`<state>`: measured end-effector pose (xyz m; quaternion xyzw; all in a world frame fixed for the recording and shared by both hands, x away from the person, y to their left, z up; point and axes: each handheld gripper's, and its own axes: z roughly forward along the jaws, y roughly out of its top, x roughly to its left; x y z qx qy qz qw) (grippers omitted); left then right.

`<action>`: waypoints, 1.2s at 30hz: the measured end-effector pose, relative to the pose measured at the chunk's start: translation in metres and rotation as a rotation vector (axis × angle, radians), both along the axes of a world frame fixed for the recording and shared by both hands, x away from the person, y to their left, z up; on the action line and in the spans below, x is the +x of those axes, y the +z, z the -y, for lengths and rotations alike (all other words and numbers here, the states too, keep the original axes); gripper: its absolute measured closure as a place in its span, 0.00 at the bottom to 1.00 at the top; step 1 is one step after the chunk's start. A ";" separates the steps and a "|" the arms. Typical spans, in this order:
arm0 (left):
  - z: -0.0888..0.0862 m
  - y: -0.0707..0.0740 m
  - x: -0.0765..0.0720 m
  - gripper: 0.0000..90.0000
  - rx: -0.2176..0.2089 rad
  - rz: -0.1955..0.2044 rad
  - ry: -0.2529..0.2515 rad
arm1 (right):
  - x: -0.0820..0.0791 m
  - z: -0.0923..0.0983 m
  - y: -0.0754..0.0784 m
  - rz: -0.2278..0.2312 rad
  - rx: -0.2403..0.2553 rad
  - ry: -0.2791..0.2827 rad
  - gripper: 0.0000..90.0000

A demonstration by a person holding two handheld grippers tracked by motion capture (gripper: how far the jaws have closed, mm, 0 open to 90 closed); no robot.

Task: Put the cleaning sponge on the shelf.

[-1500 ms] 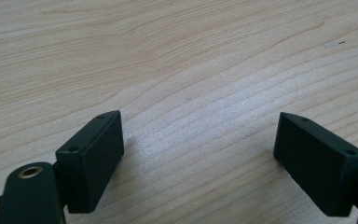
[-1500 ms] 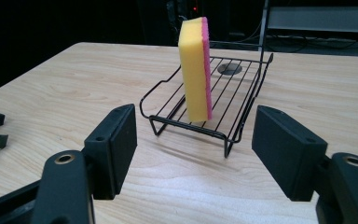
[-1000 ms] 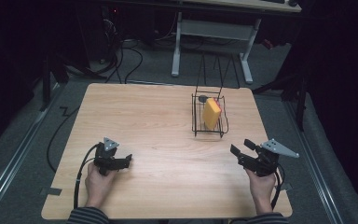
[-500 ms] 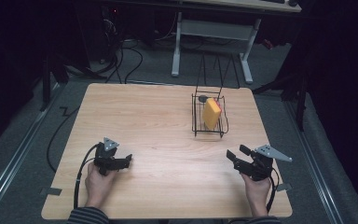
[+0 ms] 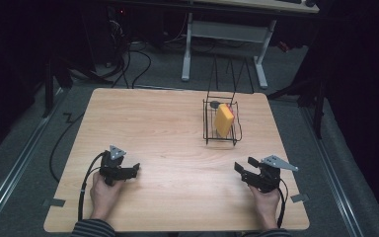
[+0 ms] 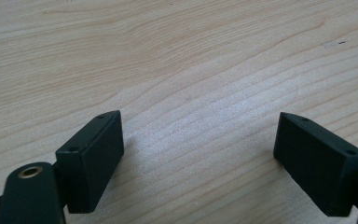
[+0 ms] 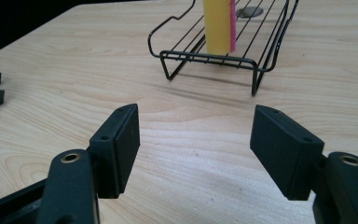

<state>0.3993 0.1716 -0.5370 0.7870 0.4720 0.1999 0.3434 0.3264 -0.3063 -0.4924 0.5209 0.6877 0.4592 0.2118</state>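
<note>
Tongs are resting wide apart and empty: left tongs (image 5: 134, 169) near the tabletop (image 5: 168, 128) front-left corner, right tongs (image 5: 244, 166) near the front-right corner. Yellow sponge (image 5: 223, 120) is standing upright inside the wire rack (image 5: 220, 138) toward the far-right edge.

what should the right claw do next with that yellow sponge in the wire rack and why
Probably ease the right claw forward toward the wire rack. Its jaws stand open and empty, low over the table, and in the right gripper view they already face the yellow sponge, which stands upright in the rack, well ahead of them. The left claw, also open, rests farther away.
</note>
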 end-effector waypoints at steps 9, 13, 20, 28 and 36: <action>0.000 0.000 0.000 0.18 0.001 0.000 -0.001 | 0.005 -0.001 -0.013 -0.041 -0.047 -0.015 0.37; 0.000 0.000 0.000 0.18 0.000 0.000 0.000 | 0.007 -0.003 -0.017 -0.054 -0.070 -0.017 0.37; 0.000 0.000 0.000 0.18 0.000 0.000 0.000 | 0.011 -0.004 -0.023 -0.084 -0.107 -0.031 0.37; 0.000 0.000 0.000 0.18 0.000 0.000 0.000 | 0.019 -0.006 -0.032 -0.131 -0.215 -0.060 0.37; 0.000 0.000 0.000 0.18 0.001 0.000 -0.001 | 0.023 -0.008 -0.038 -0.166 -0.271 -0.094 0.35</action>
